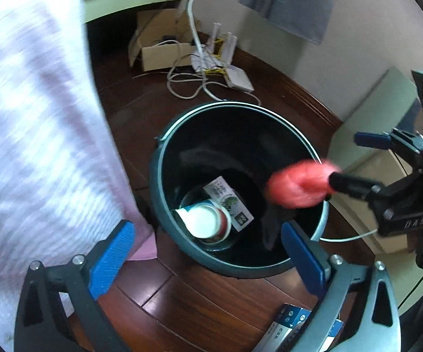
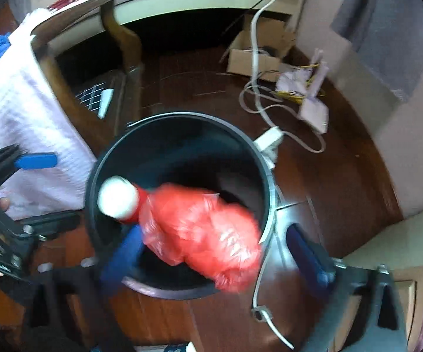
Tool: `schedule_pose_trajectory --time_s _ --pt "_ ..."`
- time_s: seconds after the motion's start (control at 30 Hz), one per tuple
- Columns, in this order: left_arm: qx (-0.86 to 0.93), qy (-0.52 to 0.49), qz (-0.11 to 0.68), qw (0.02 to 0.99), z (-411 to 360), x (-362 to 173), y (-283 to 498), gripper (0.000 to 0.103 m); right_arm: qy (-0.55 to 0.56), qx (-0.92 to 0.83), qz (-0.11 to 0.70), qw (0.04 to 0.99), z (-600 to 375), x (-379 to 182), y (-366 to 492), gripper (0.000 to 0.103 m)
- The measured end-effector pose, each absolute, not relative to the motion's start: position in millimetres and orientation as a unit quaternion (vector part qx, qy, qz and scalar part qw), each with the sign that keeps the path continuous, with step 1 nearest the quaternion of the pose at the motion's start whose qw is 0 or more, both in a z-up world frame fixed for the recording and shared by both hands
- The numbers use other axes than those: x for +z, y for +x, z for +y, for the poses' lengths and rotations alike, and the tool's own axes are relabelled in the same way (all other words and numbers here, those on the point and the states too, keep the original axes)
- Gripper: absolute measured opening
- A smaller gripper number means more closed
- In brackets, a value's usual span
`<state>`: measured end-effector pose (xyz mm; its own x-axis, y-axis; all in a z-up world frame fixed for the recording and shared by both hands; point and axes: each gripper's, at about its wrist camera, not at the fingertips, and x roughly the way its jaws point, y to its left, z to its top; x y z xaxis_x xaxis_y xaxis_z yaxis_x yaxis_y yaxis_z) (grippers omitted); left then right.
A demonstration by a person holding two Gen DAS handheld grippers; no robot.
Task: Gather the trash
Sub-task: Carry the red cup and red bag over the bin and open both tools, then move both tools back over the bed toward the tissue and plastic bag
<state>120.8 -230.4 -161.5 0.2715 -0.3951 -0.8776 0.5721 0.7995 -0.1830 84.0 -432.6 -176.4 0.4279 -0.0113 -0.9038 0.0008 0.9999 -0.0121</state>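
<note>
left wrist: steeply down, close | right wrist: likewise (both share bin [image 1: 164, 182])

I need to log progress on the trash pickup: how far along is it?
Done: a paper cup and a card packet lie inside the bin. In hand: the red plastic bag is over the bin's mouth, between the open right gripper. Left: a blue-white box on the floor.

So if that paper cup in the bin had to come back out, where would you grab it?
Probably its rim. The paper cup lies tilted at the bottom of the bin, mouth facing up. Come straight down, one gripper finger inside the mouth, one on the red outer wall; the bin's deep walls block a sideways approach.
</note>
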Motion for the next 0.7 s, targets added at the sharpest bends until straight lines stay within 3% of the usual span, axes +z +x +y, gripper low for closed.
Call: schedule_pose_trajectory --time_s 0.7 --pt "-0.244 0.099 0.451 0.853 -205 -92 96 0.101 -0.022 -0.028 0.463 0.885 -418 -94 81 0.103"
